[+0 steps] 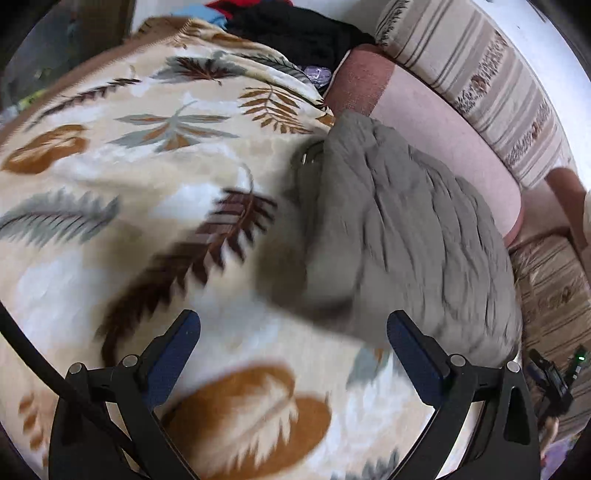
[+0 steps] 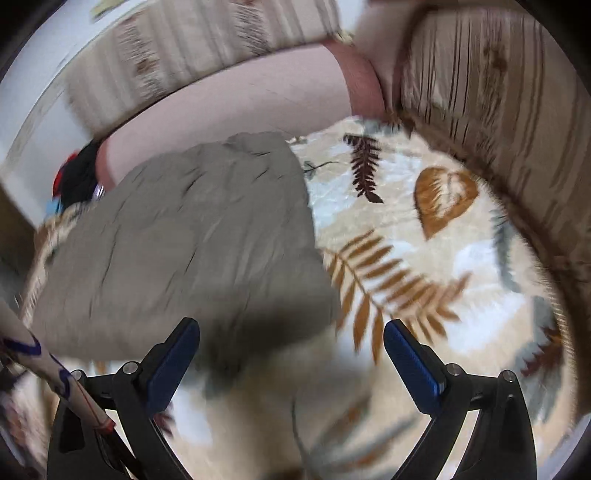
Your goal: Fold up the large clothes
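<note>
Grey garment point(image 1: 399, 236) lies folded on the leaf-print blanket point(image 1: 147, 147), against the pink bolster point(image 1: 443, 133). Left gripper point(image 1: 293, 354) and right gripper point(image 2: 291, 358) both hover with jaws spread, holding nothing.

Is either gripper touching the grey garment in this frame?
Apart. In both wrist views the jaws stand wide open with nothing between them: the left gripper and right gripper hover above the grey garment lying on the leaf-patterned blanket.

1. One grey garment point(image 1: 399, 229), lying ahead of both grippers.
2. One leaf-print blanket point(image 1: 147, 155), spread beneath them.
3. One pink bolster point(image 1: 443, 136), beyond the garment.
4. One pile of dark clothes point(image 1: 295, 29), far ahead of the left gripper point(image 1: 293, 338).
</note>
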